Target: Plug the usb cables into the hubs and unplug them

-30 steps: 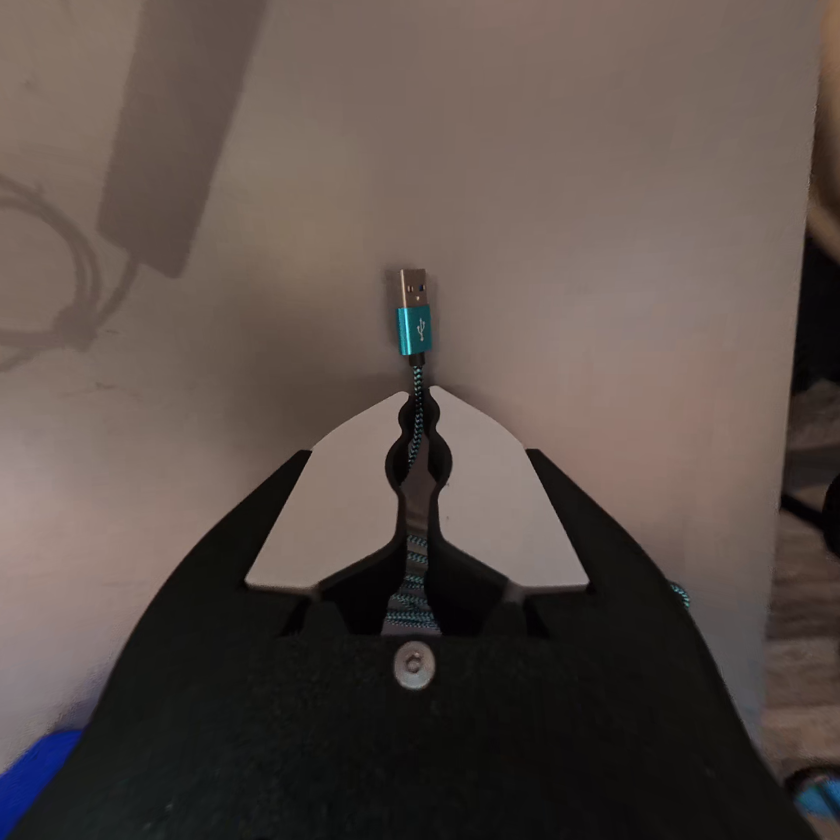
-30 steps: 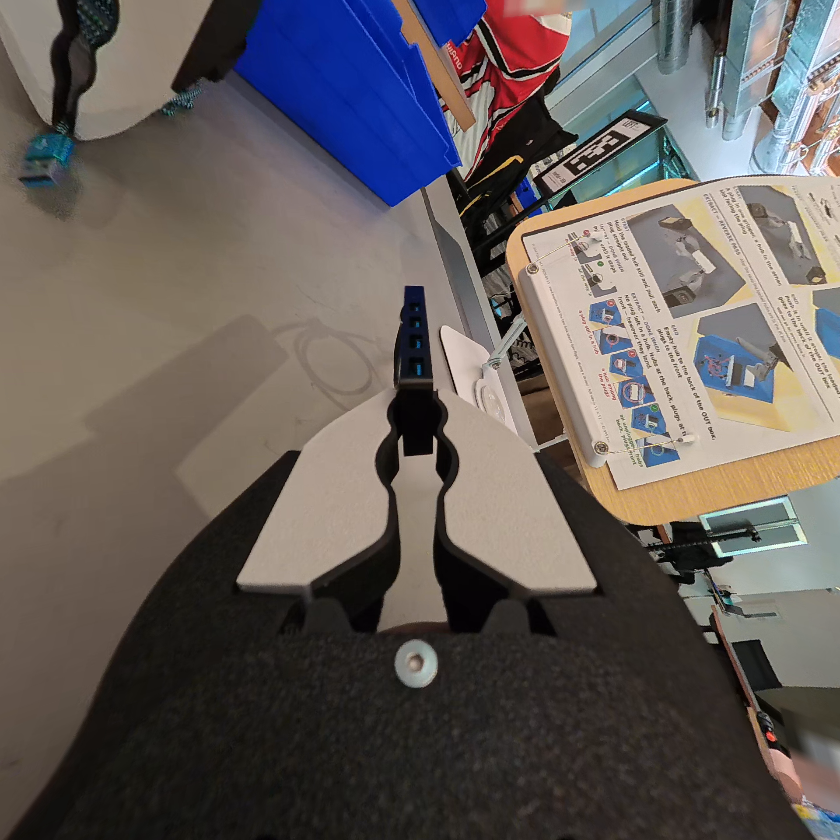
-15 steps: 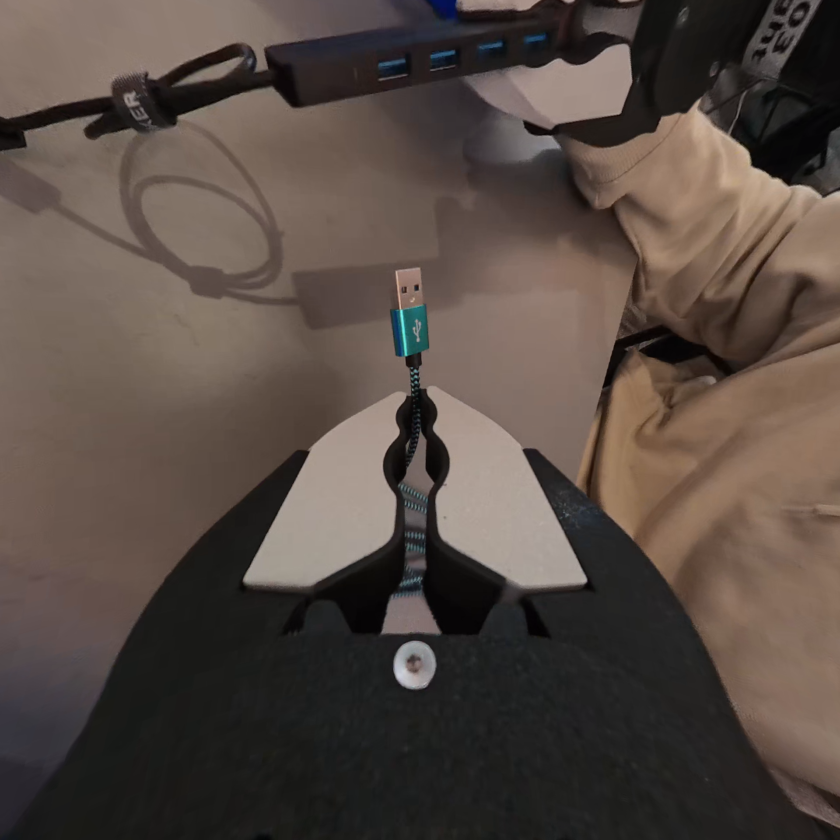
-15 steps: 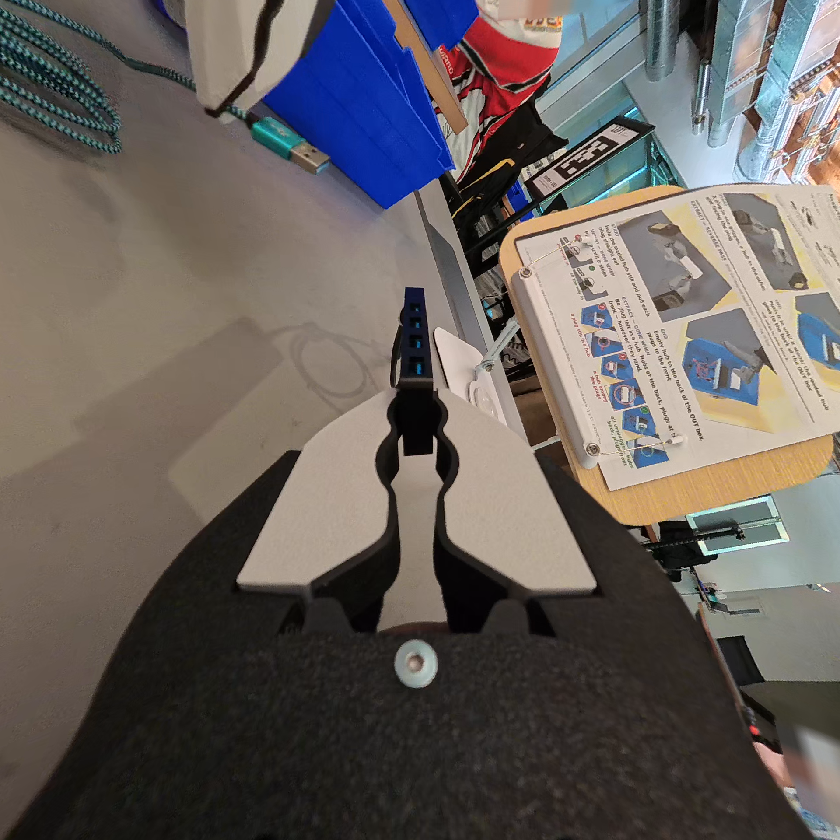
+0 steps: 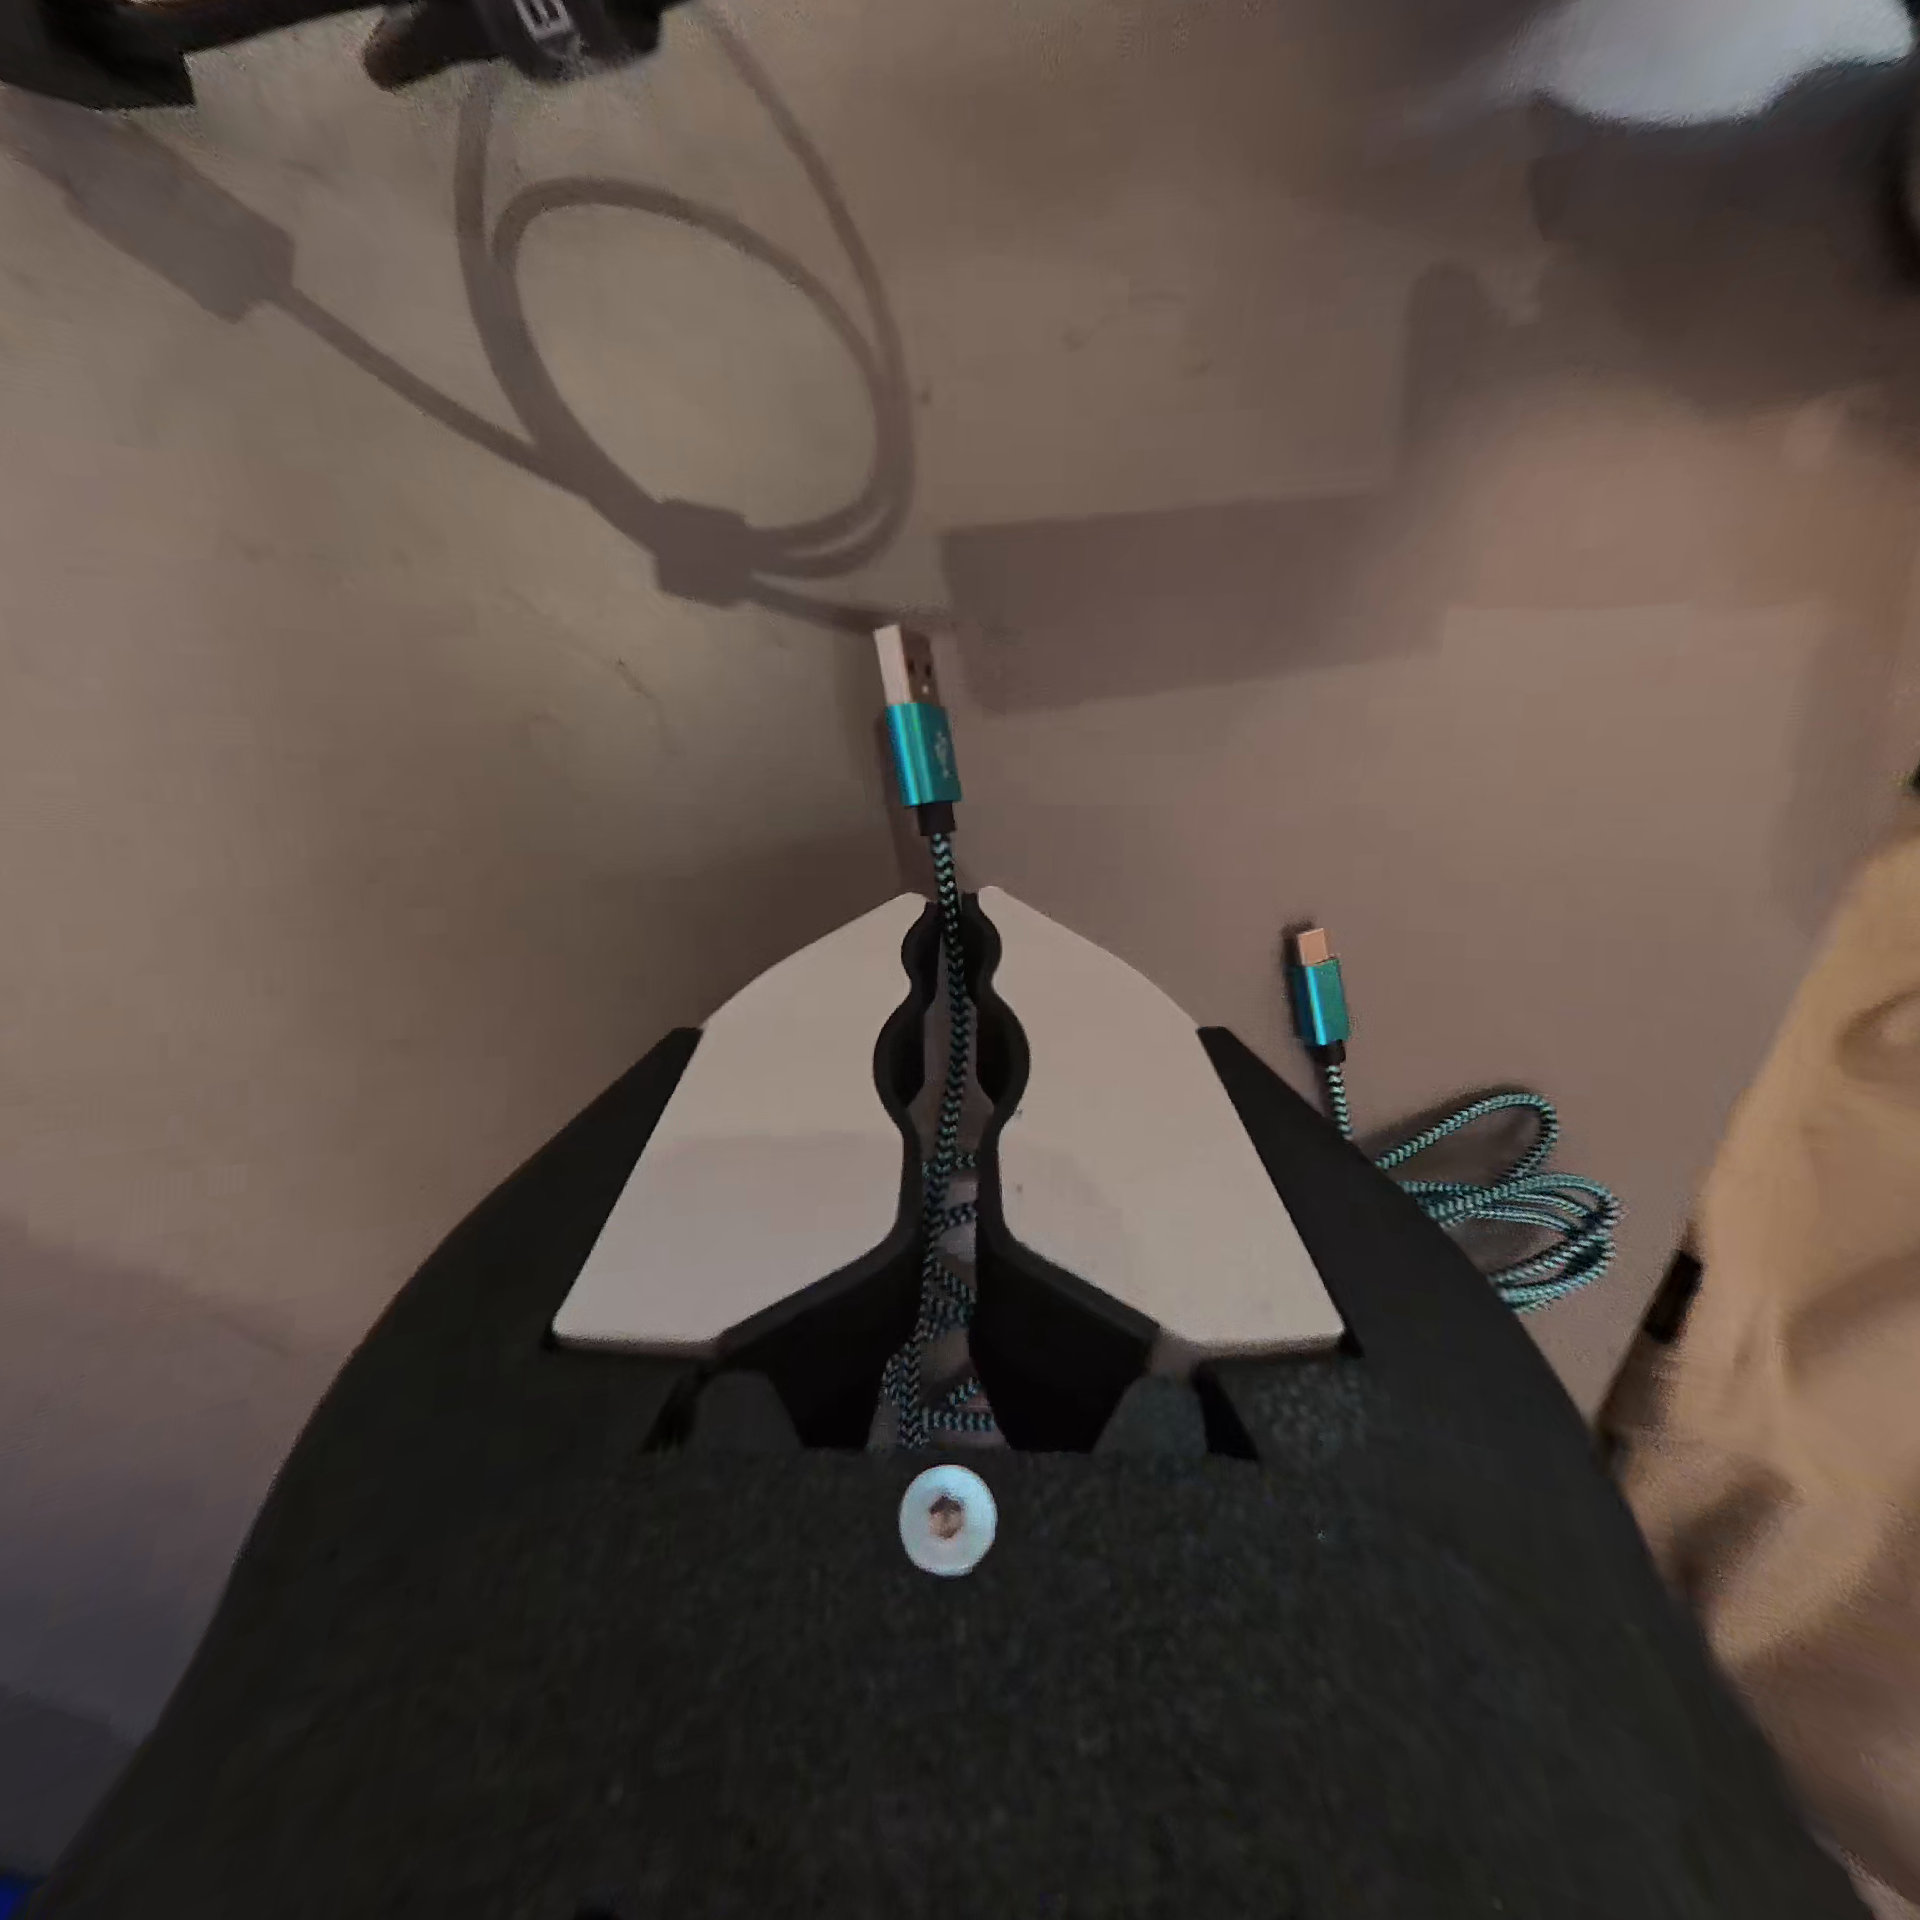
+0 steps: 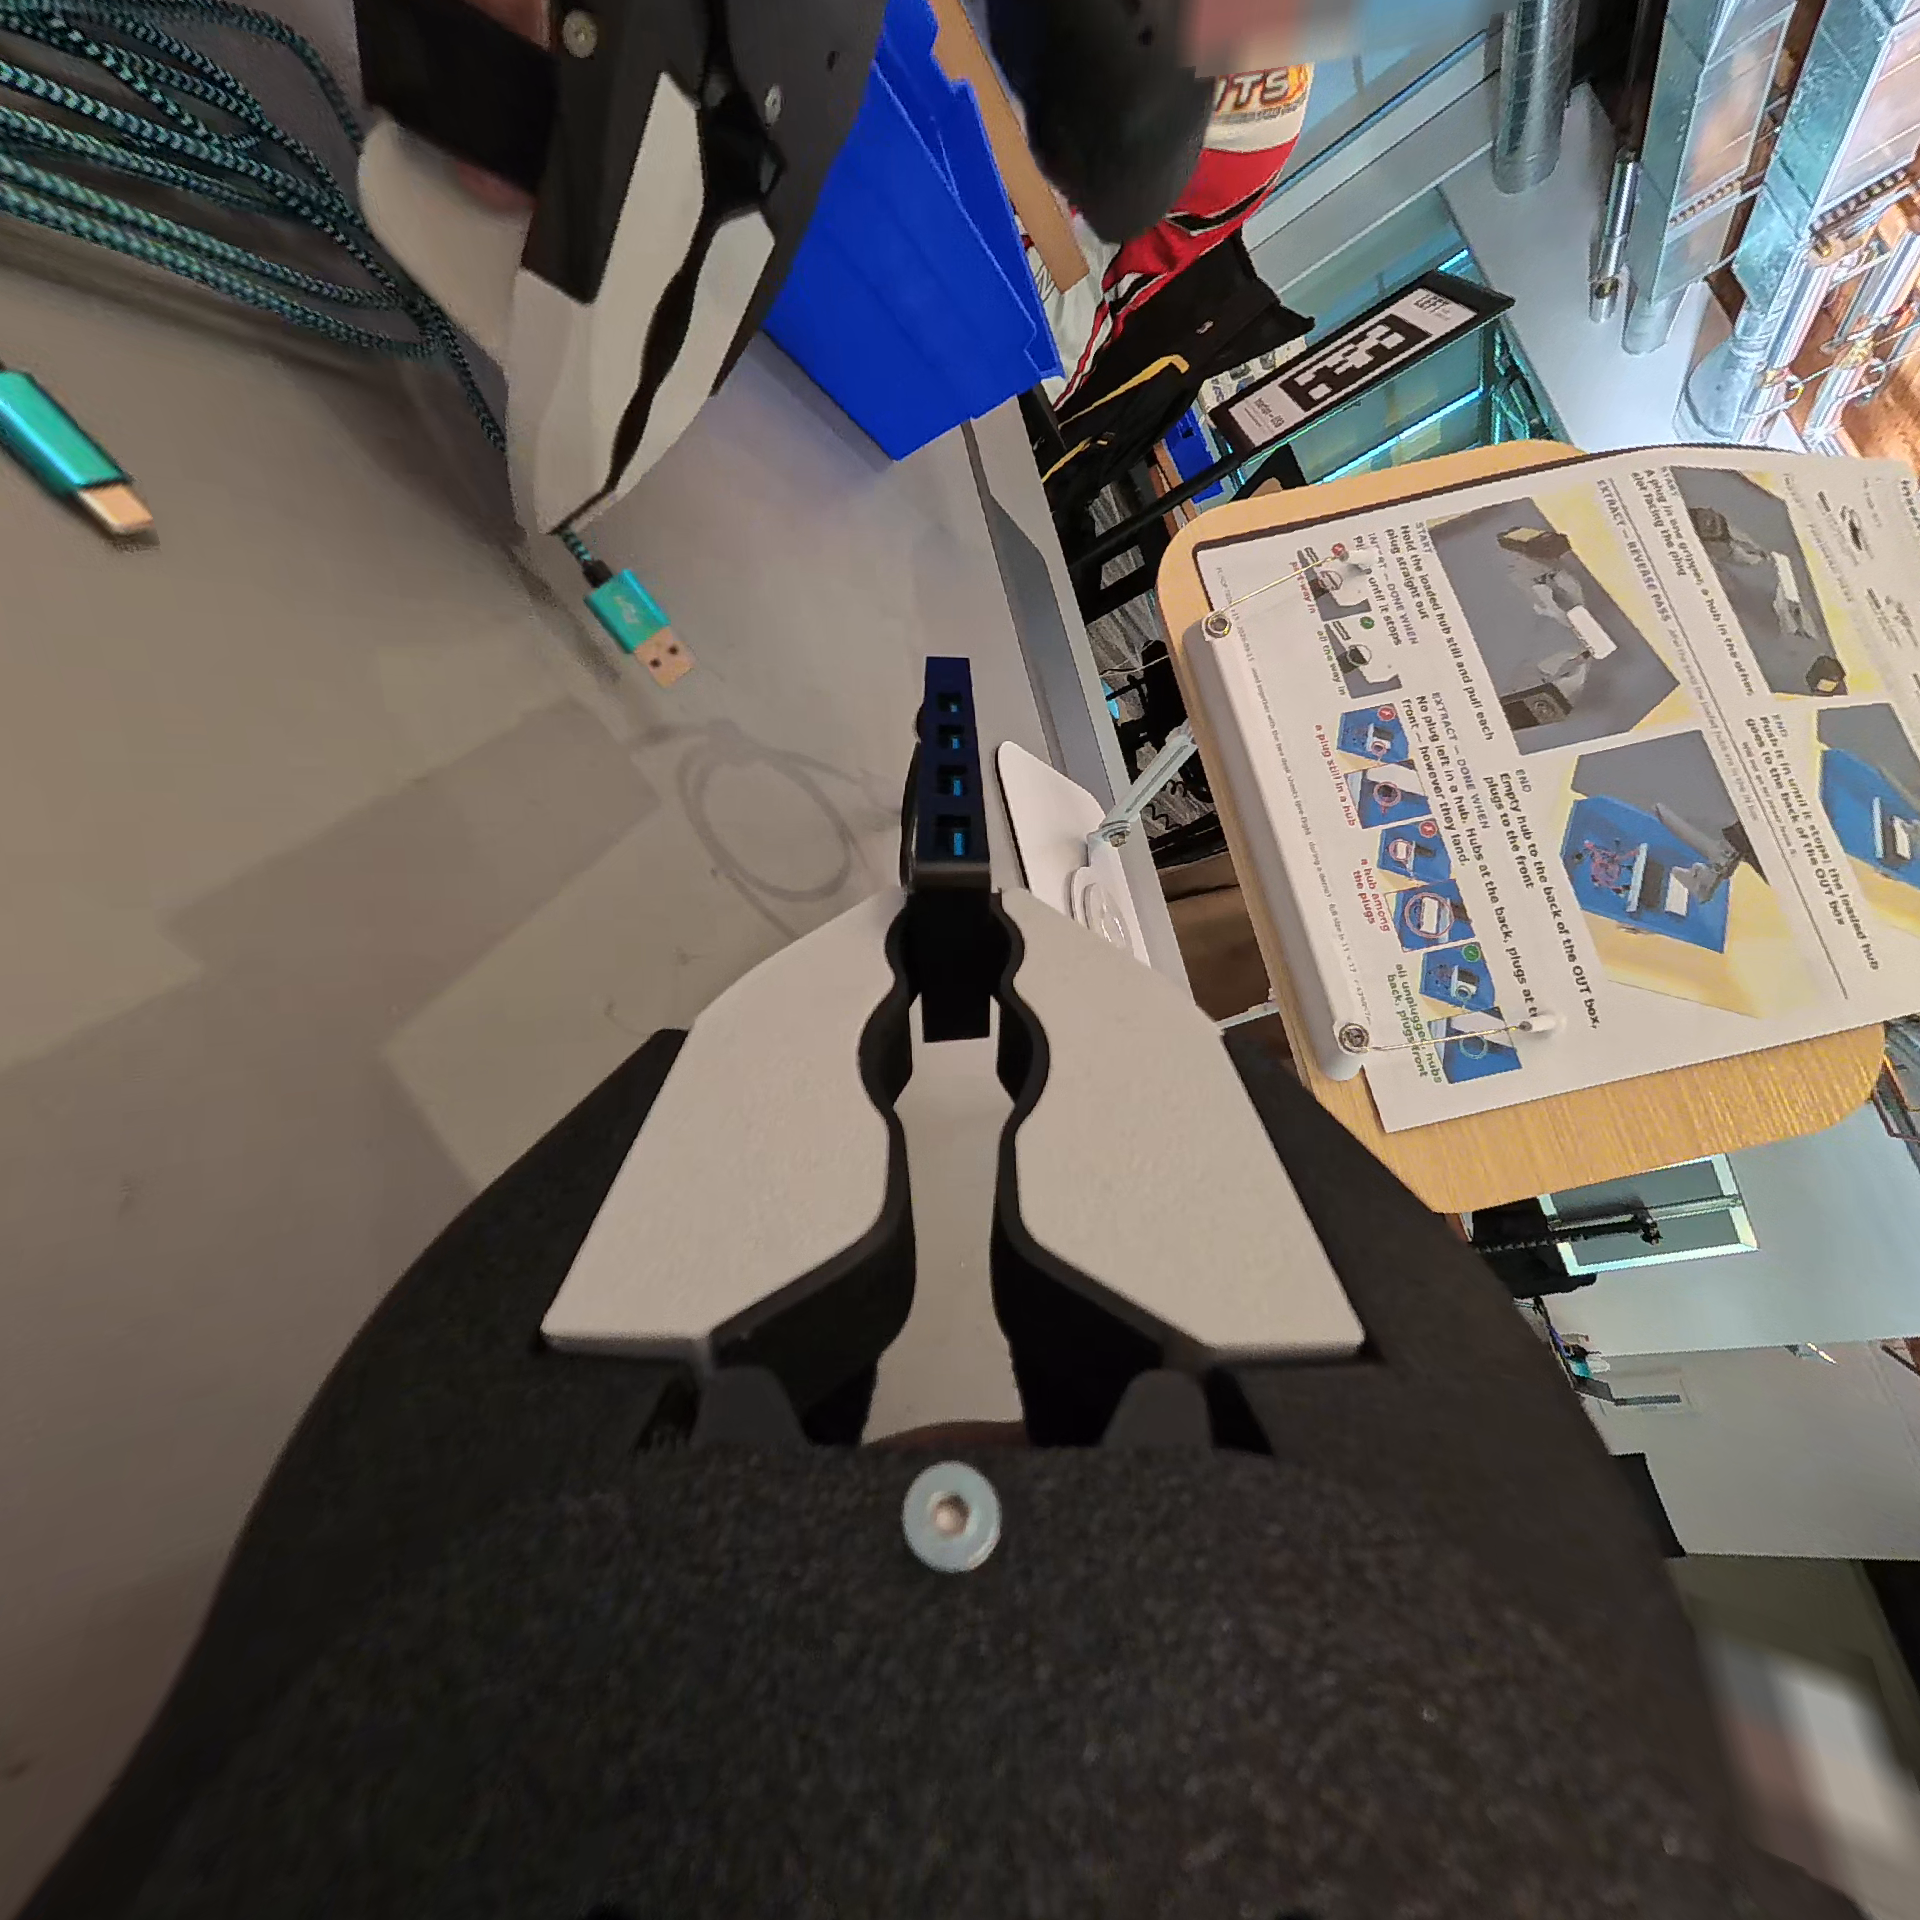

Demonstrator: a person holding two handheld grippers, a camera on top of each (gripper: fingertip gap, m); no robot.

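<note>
Pinching the braided teal cable (image 5: 948, 1029) just behind its plug, the left gripper (image 5: 948, 891) has its jaws clenched on the cord, so the USB-A plug (image 5: 921, 743) juts out ahead of the tips, free in the air above the grey table (image 5: 312, 831). Right of those jaws lies the cable's other end, a smaller teal connector (image 5: 1317, 992), with loose coils (image 5: 1507, 1205) beside it on the table. The right gripper (image 6: 948, 896) is clamped on the rear end of the dark USB hub (image 6: 948, 774), which sticks out straight ahead of its jaws with four blue ports in a row. Ahead and left of these jaws, the plug hangs near the hub but apart from it. Farther right stands an instruction sheet (image 6: 1621, 790) on a wooden board.
</note>
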